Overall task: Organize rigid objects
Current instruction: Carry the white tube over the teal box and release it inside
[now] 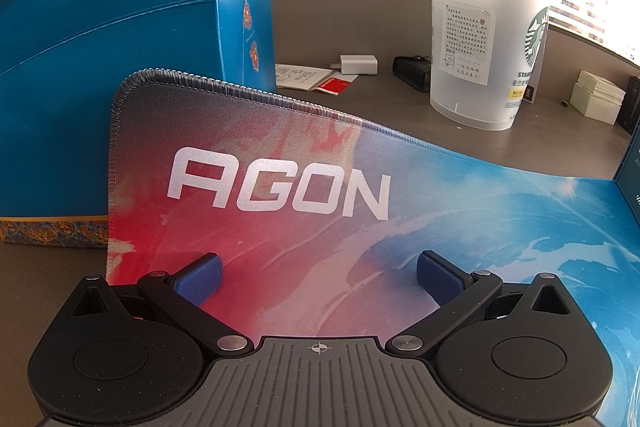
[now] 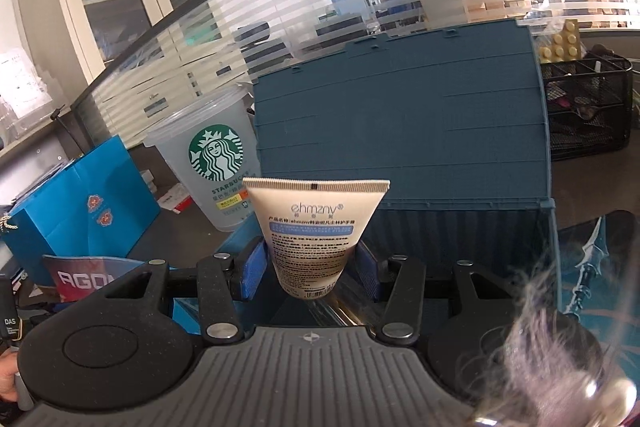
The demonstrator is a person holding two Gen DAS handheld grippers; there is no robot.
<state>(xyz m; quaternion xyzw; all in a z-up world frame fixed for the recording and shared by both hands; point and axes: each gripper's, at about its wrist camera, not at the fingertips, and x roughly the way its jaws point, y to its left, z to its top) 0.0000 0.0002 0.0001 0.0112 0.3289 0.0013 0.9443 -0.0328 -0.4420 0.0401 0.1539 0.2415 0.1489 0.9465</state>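
Two grippers in view, one per wrist camera. Right gripper [image 2: 308, 267]: blue pads pinch a beige hand-cream tube [image 2: 314, 231] at its lower body, one pad on each side; the tube stands upright between the fingers with its crimped flat end on top and printed text facing the camera, its bottom end just above the gripper body. Directly behind the tube stands a dark teal plastic storage box [image 2: 404, 135], its ribbed lid raised upright; whether the tube is over the box opening cannot be told. Left of the box is a translucent Starbucks cup [image 2: 212, 163], and further left a blue paper bag [image 2: 84, 203], with a corner of the AGON mouse mat [image 2: 80, 275] in front of it. A black mesh desk organizer [image 2: 588, 107] sits right of the box, near yellow blister packs [image 2: 560, 43]. A blurred furry object [image 2: 552, 359] fills the lower right corner; identity unclear. Left gripper [image 1: 318, 275]: fingers spread wide, nothing between the blue pads, hovering low over the mouse mat, whose far left corner curls up against the blue paper bag. Cup stands on the desk [image 1: 360, 99] beyond the mat's far edge. Behind: a white charger [image 1: 359, 64], leaflets [image 1: 312, 77], a small black item [image 1: 412, 71], a white paper stack [image 1: 598, 97].
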